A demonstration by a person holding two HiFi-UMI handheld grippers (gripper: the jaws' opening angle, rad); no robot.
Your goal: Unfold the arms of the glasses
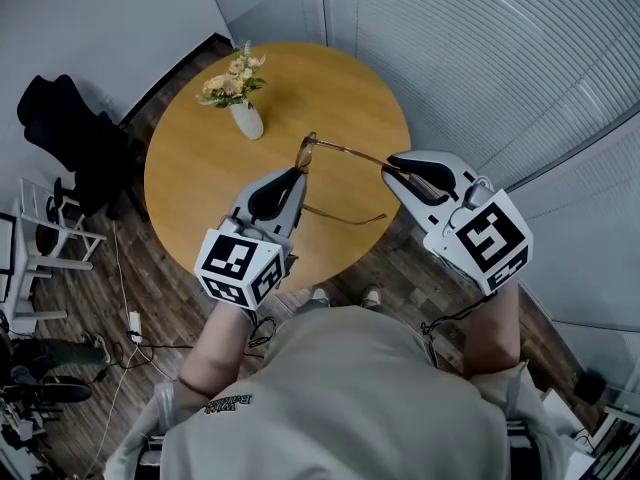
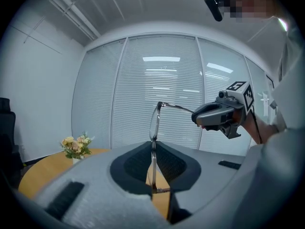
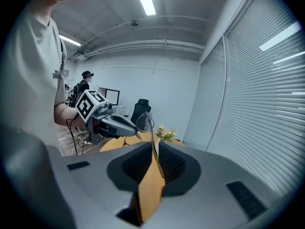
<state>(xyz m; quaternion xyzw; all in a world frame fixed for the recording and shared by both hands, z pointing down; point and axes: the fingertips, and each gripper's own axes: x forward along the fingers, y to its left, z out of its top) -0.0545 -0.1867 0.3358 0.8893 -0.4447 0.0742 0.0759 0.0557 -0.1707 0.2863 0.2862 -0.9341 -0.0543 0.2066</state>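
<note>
Thin metal-framed glasses [image 1: 306, 154] hang in the air over the round wooden table [image 1: 195, 173], held between both grippers. My left gripper [image 1: 298, 175] is shut on the front of the frame; in the left gripper view the lens [image 2: 154, 120] stands upright just past the jaws. From the frame's top, one arm [image 1: 345, 149] stretches out sideways to my right gripper [image 1: 392, 166], which is shut on its far end. The other arm [image 1: 345, 216] hangs out below, swung away from the frame. In the right gripper view the held arm [image 3: 153, 147] runs between the jaws toward the lens [image 3: 142, 120].
A white vase of flowers [image 1: 246, 118] stands on the far left part of the table. A black chair [image 1: 70, 138] and a white rack [image 1: 30, 238] sit on the floor to the left. Blinds [image 1: 500, 58] line the wall behind the table.
</note>
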